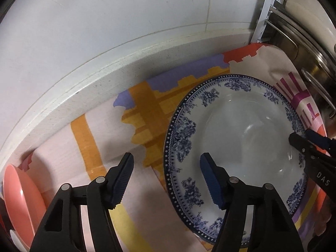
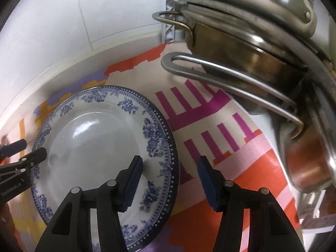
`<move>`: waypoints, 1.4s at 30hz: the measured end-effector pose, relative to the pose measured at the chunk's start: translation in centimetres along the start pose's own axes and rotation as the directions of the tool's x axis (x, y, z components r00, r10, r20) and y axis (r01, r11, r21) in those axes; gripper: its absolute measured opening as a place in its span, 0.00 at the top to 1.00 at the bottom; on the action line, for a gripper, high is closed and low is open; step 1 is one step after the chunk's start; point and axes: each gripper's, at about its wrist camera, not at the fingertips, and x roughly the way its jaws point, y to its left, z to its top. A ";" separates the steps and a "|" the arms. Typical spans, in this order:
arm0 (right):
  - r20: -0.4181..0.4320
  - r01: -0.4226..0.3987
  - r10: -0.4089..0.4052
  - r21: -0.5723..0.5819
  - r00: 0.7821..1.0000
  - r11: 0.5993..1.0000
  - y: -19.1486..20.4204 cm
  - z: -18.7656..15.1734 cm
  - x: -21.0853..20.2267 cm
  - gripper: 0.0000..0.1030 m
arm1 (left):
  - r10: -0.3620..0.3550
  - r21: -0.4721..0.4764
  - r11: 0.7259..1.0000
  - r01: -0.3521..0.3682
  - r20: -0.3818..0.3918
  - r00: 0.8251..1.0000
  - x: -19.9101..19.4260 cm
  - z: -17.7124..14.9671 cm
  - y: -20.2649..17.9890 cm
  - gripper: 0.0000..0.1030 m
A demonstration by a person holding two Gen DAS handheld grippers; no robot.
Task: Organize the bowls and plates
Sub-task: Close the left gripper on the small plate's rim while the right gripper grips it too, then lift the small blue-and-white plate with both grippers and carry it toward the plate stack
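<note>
A white plate [image 1: 241, 130] [image 2: 90, 138] with a blue flower rim lies flat on a colourful patterned cloth [image 1: 100, 138]. My left gripper [image 1: 168, 178] stands open astride the plate's left rim, one finger over the plate's well and the other over the cloth. My right gripper [image 2: 170, 178] is open astride the opposite rim in the same way. Neither pair of pads presses on the plate. Each gripper shows small at the far rim in the other's view, the right gripper [image 1: 302, 135] and the left gripper [image 2: 31, 148].
A pink dish [image 1: 19, 195] leans at the cloth's left end. Steel pots with long handles [image 2: 241, 77] and a copper-coloured pan [image 2: 308, 168] crowd the right side. A white tiled wall [image 1: 105, 31] and a raised counter ledge [image 1: 73, 88] run behind the cloth.
</note>
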 end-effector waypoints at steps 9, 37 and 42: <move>-0.017 -0.052 0.052 0.007 0.998 0.999 -0.1 0.7 0.6 0.57 | -0.058 -0.010 0.998 0.058 -0.018 0.998 0.3 1.1 -0.7 0.60; -0.010 -0.051 0.051 -0.017 0.999 0.999 1.6 0.2 -3.1 0.63 | -0.053 0.000 0.999 0.053 0.039 0.998 -3.1 -0.5 -0.5 0.66; 0.014 -0.053 0.054 -0.037 0.998 0.998 2.6 -0.6 -5.8 0.63 | -0.043 -0.022 0.999 0.045 0.057 0.997 -6.0 -2.2 0.8 0.66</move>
